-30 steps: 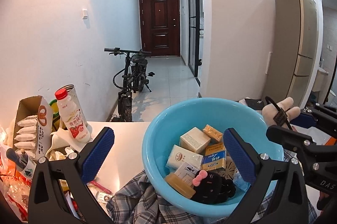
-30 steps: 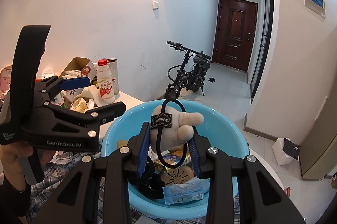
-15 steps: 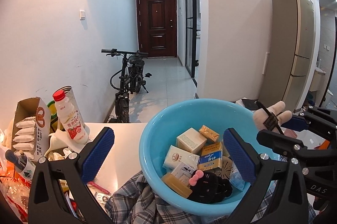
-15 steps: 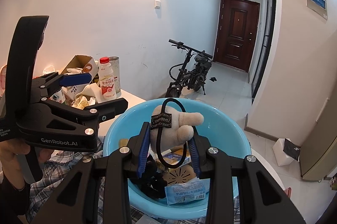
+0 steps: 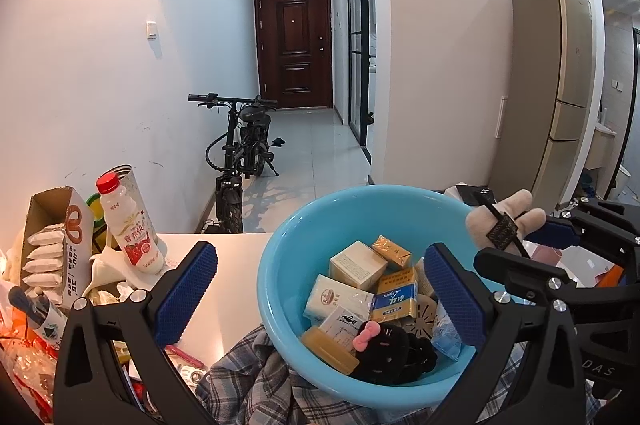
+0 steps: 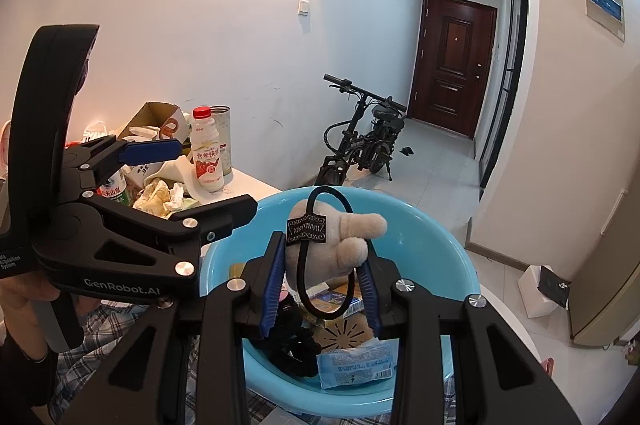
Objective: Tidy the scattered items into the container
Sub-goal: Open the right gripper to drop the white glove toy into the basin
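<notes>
- The right claw (image 6: 320, 285) is clamped on a beige plush toy (image 6: 340, 241) with its blue pads pressing the soft body from both sides; it hangs at centre frame in the right wrist view, over the blue basin (image 6: 452, 249).
- The left claw (image 5: 320, 289) stands wide open and holds nothing; in its own view the basin rim sits between its pads.
- The plush toy looks light and squashy, so a firm pinch on the body suits it; the thin black loop (image 6: 320, 193) threaded through it would likely slip or swing if used as a handle.
- It shows again at the right of the left wrist view, above the basin's rim.
- The basin already carries small boxes (image 5: 356, 267) and a black plush (image 5: 384, 353).
- A drink bottle (image 5: 128, 225) stands on the counter (image 5: 232, 265) at lower left.
</notes>
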`<state>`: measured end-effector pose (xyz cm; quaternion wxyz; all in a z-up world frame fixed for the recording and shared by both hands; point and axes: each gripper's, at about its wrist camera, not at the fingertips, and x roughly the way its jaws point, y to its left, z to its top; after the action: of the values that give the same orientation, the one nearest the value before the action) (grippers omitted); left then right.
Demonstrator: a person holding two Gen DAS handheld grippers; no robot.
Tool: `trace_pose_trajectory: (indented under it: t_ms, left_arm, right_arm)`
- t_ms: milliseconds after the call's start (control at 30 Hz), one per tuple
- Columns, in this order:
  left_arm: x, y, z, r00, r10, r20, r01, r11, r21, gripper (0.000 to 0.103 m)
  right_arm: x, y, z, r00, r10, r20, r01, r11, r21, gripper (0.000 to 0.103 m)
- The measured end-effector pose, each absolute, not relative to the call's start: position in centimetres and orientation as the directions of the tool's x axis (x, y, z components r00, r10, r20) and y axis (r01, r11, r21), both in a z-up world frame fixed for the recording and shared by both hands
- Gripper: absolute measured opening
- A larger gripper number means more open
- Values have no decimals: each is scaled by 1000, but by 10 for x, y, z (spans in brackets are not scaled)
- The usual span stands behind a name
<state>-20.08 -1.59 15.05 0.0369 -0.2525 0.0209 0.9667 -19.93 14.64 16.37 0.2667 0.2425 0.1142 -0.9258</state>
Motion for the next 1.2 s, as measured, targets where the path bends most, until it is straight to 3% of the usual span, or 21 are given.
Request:
trace_pose_trajectory:
  t_ms: [1133,1167,1200]
  left_arm:
    - [-203,-19,150,-869,54,-492,-75,-997,22,103]
    - [-203,-18,149,-868,54,-493,-76,-997,25,103]
    - [-202,-17,149,-868,54,-493,-78,-997,27,103]
  right_arm:
    - [-201,154,163,-756,-421,-501,521,-851,-71,37]
    - [-201,156,164,-759,-420,-498,517,-854,-68,37]
    - [-202,157,165,-764,-416,-493,509,-859,-64,51]
